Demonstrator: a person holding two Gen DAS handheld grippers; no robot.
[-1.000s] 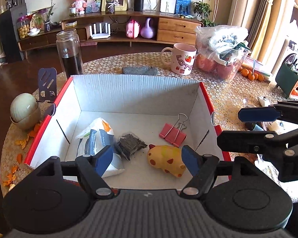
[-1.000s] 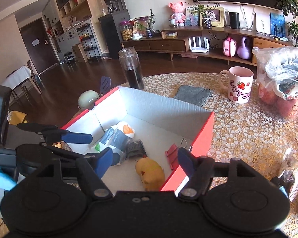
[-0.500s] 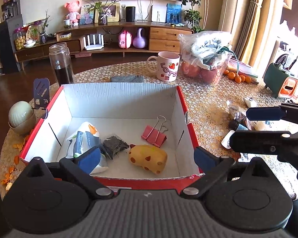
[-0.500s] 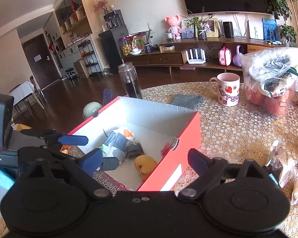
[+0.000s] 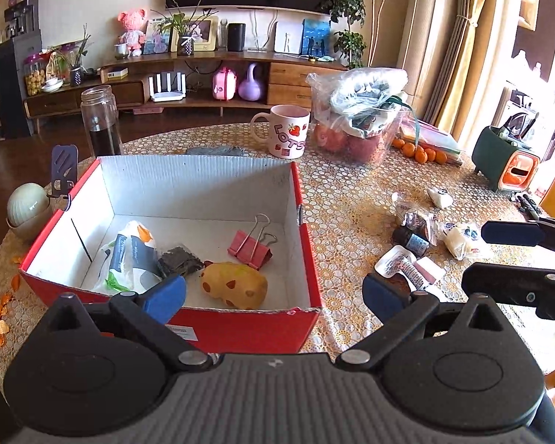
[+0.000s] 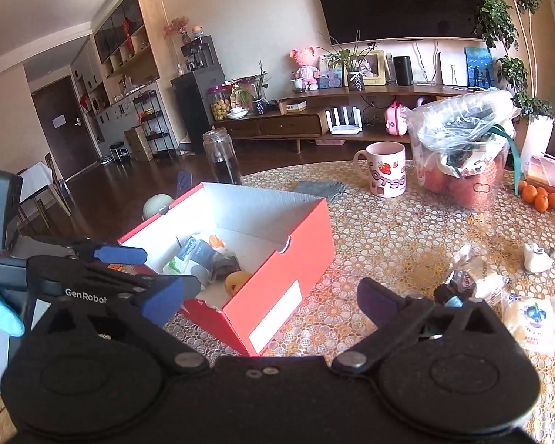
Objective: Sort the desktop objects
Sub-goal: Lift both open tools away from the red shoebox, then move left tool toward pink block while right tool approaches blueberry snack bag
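Left hand-held gripper point(image 5: 273, 294) gapes empty before red box point(image 5: 240, 323)

Pink mug point(image 5: 289, 131) on the surface reads "LOTS" in pink block letters beside a strawberry print; in the right wrist view the same mug point(image 6: 385, 169) shows "LOTSO". Left claw point(image 6: 137, 270) body carries "GenRobot" in white, last letter cut off by the right claw's finger, and the black module behind it shows partial white text ending "quisition system". Labels on the red box point(image 5: 240, 327) and the packets are too small to read.
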